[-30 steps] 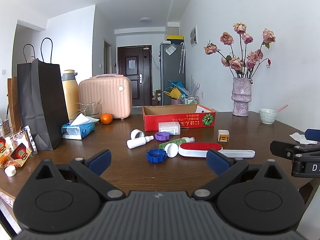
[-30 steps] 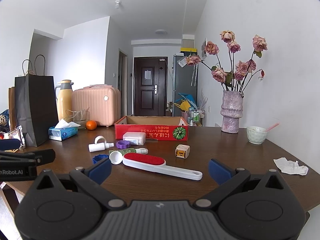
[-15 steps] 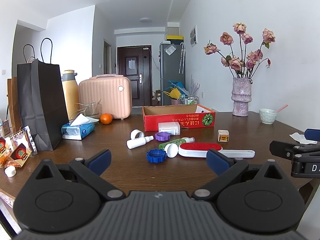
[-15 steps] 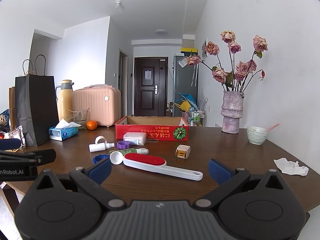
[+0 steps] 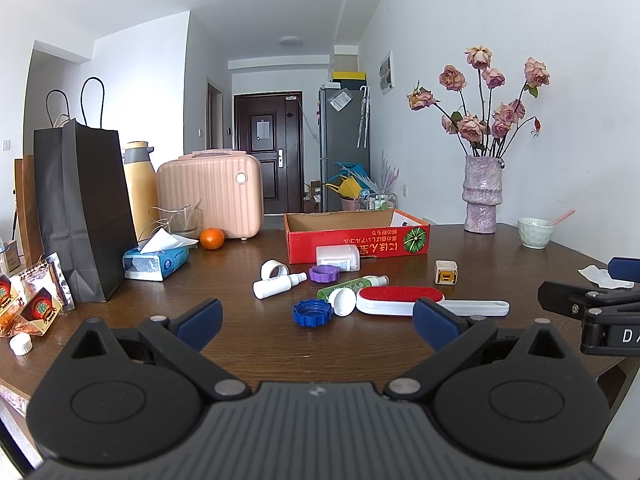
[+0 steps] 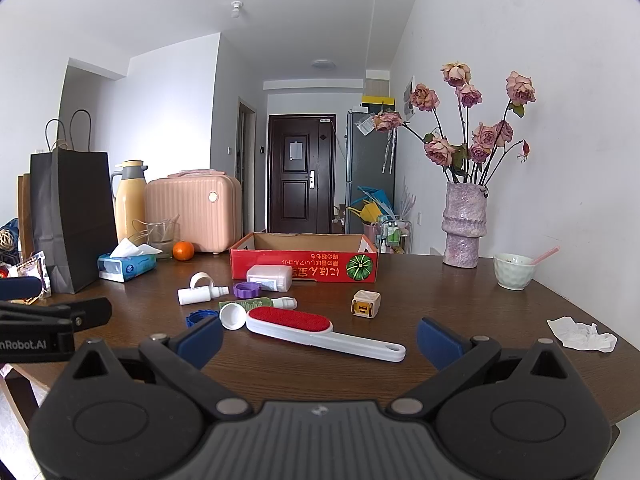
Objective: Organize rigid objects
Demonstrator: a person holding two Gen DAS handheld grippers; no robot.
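Both grippers, left (image 5: 316, 316) and right (image 6: 320, 336), wide open, empty; ahead, rigid light red-padded white plastic lint brush (image 6: 320, 330), best gripped at handle

A lived-in home is indicated: a wooden bench (image 6: 440, 296) set before a hallway with an entrance door (image 6: 301, 172) and fridge (image 6: 370, 168), a vase of dried roses (image 6: 464, 224), a pink suitcase (image 6: 192, 212)
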